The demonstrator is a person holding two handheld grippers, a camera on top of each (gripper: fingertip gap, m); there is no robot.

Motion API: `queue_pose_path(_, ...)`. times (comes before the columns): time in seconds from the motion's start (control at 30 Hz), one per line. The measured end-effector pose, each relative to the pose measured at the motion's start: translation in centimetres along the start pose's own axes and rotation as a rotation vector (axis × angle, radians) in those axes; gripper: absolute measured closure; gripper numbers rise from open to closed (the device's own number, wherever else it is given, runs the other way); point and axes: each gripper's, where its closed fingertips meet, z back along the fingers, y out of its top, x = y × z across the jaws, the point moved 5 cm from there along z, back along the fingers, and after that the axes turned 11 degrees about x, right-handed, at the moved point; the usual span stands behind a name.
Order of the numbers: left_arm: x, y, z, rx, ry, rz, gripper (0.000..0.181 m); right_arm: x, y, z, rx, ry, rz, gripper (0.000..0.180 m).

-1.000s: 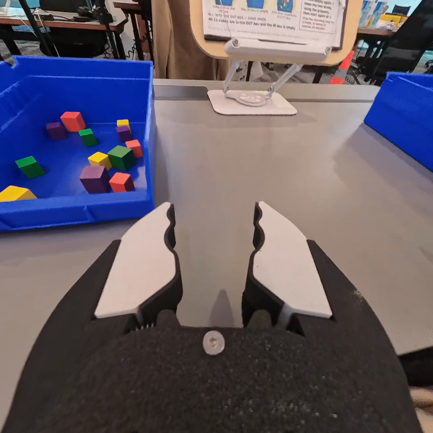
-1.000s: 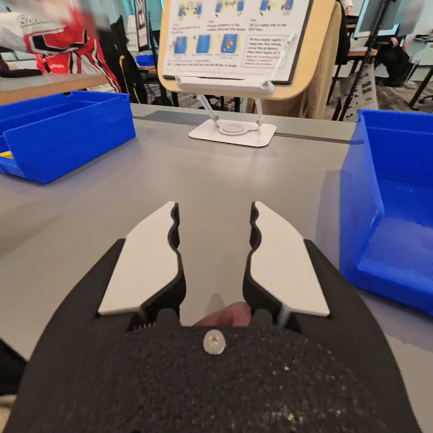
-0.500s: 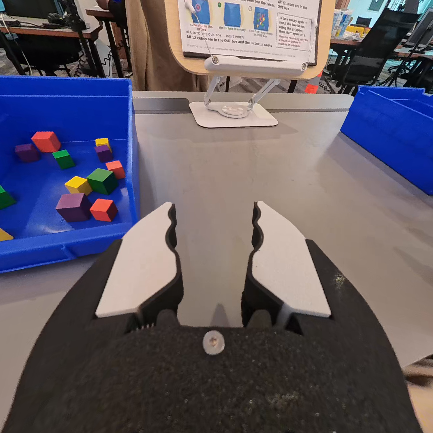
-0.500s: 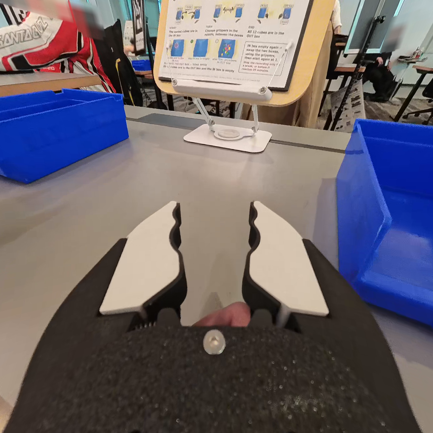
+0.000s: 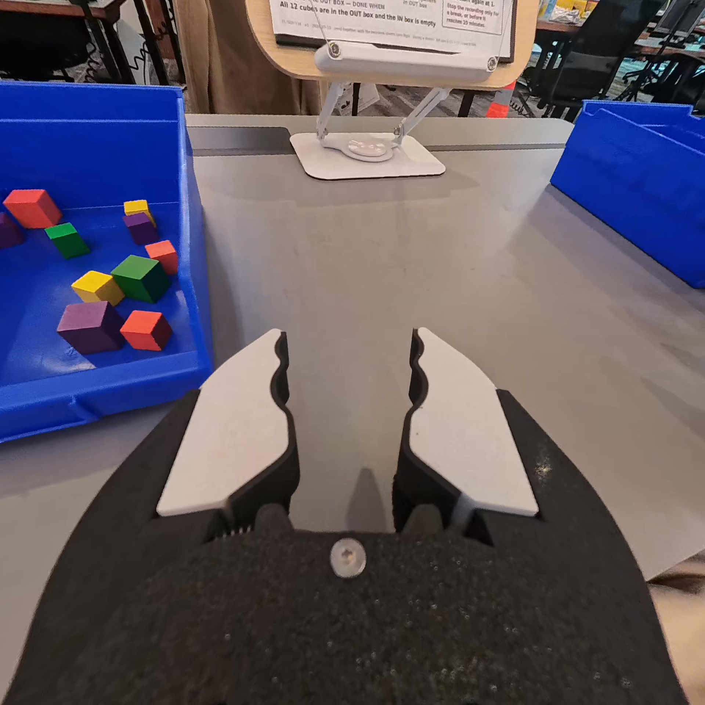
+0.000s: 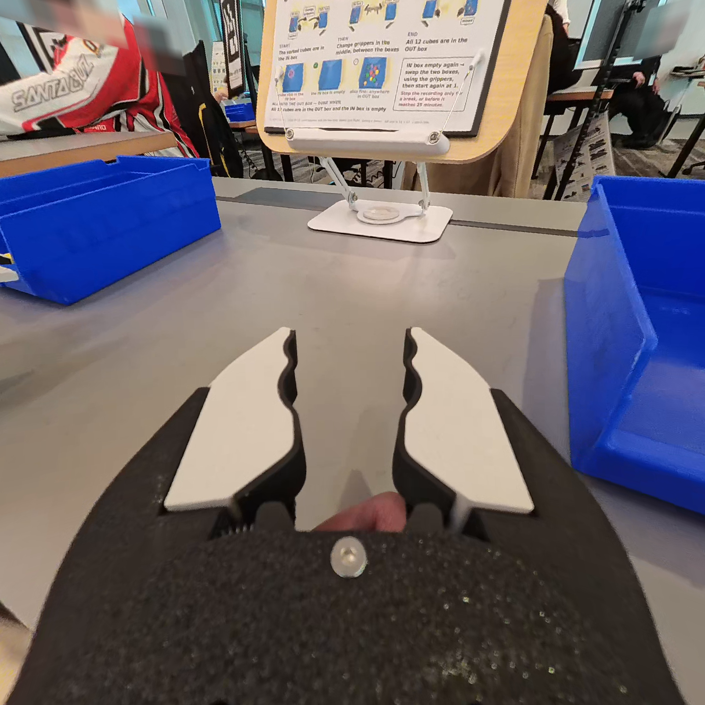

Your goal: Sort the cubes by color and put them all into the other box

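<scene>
Blue left box (image 5: 190, 236) is holding all visible cubes (image 5: 139, 277), unsorted; nothing moved yet, I'd judge; left gripper (image 5: 349, 335) and right gripper (image 6: 349, 333) are hovering over grey table (image 5: 381, 267), jaws apart, empty; white document stand (image 6: 379, 221) is sitting behind, not blocking; right box (image 6: 610, 343) is showing no cubes.

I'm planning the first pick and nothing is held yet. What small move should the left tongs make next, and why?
Probably swing the left tongs left and over the near wall of the left box, toward the red cube nearest that wall. They are open and empty over bare table; the cubes all lie in that box, and the right box shows none.
</scene>
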Motion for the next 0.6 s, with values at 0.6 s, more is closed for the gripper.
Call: queue_pose_path(0.6,-17.1,2.2,-6.1,-0.851,0.107,0.103,0.127,-1.0,0.1,-0.4,-0.022,0.058,0.014,0.127)
